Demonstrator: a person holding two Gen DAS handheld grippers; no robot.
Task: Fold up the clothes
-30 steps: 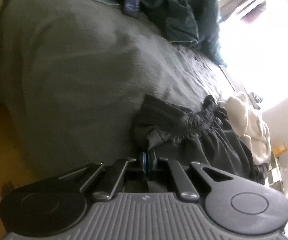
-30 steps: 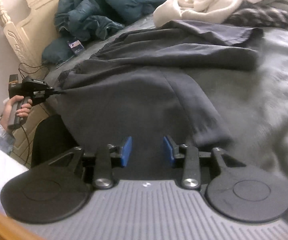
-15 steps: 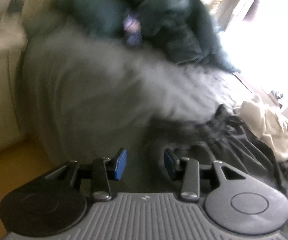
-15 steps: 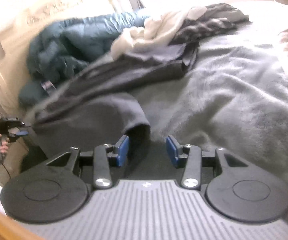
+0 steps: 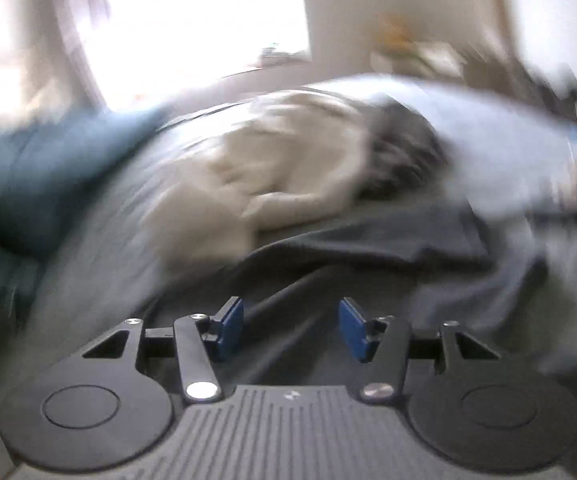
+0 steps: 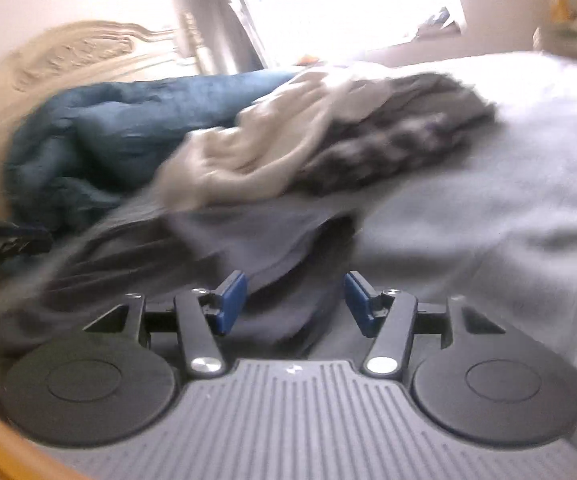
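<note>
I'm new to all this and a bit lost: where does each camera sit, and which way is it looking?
Left wrist: rides the left gripper, looking across the dark trousers to the cream garment; only its open gripper shows.
Right wrist: rides the right gripper, facing the headboard and blue duvet; only its open gripper shows.
Shared: trousers, cream garment, duvet, bright window.

The bed [image 6: 508, 168] is covered with a grey blanket, on which dark trousers [image 6: 272, 240], a cream garment [image 6: 256, 160] and a blue duvet [image 6: 100, 140] are laid.
</note>
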